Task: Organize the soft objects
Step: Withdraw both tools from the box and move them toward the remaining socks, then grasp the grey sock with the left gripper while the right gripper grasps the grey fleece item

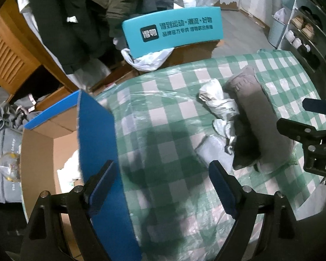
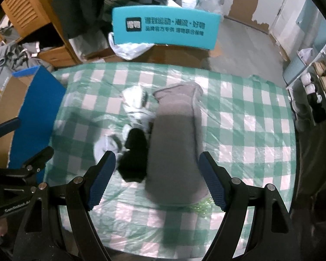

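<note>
Far left, beside the checked table (image 1: 163, 117): open cardboard box (image 1: 41, 143) with blue flaps. Left gripper (image 1: 163, 187) spread wide, empty, over bare cloth. Mid-table, touching: white garment (image 2: 137, 102), black garment (image 2: 134, 158), long grey garment (image 2: 176, 143); right gripper (image 2: 156, 180) gaping wide just above the near ends, holding nothing.

Both the left gripper (image 1: 163, 187) and the right gripper (image 2: 156, 178) hang side by side, jaws spread wide, fingers gripping nothing.
</note>
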